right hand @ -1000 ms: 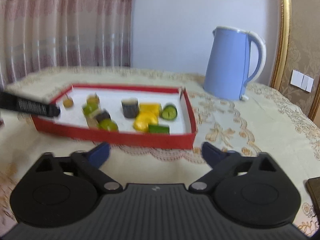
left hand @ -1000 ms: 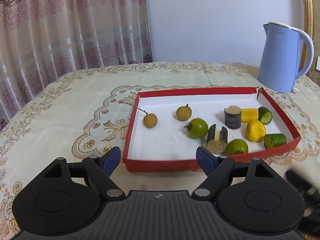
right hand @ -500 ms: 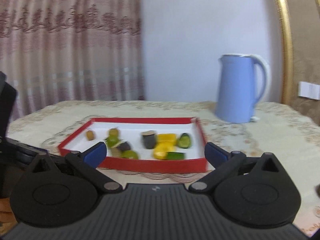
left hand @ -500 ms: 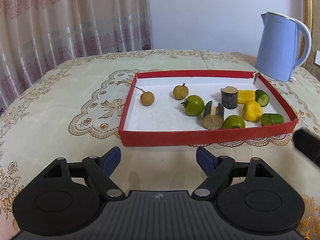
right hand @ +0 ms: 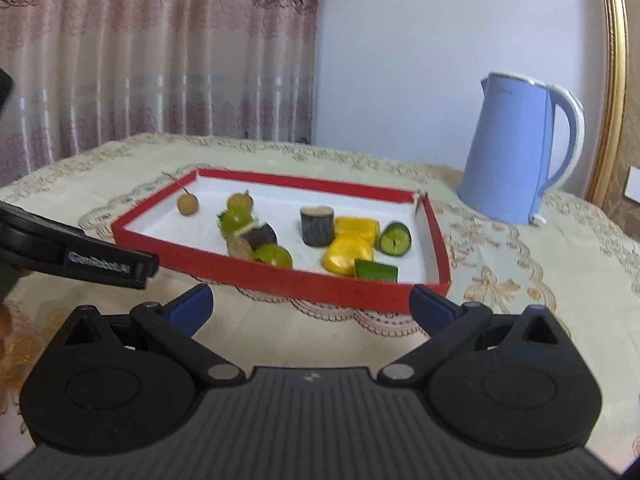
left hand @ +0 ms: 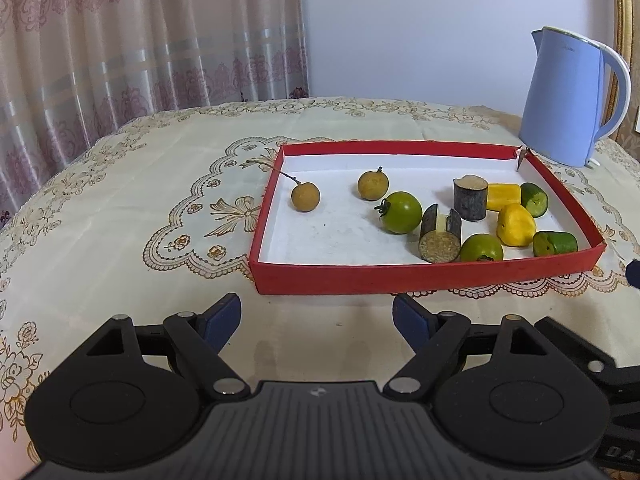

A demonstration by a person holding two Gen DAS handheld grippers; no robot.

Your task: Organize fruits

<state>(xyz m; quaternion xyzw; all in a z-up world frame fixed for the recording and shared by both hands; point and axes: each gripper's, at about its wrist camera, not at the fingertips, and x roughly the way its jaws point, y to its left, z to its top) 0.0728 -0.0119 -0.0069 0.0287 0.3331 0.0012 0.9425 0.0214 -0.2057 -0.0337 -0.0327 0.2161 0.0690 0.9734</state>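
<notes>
Your left gripper (left hand: pixel 316 316) and right gripper (right hand: pixel 311 304): both spread, empty | fruits all inside red tray (left hand: pixel 400 278), straight ahead | nearest: green tomato (left hand: pixel 481 248) by near wall, closer to your right gripper.

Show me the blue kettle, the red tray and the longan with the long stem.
blue kettle (left hand: pixel 560 100), left wrist view, on its body.
red tray (left hand: pixel 400 278), left wrist view, near wall.
long-stemmed longan (left hand: pixel 305 197), left wrist view, on the fruit.
</notes>
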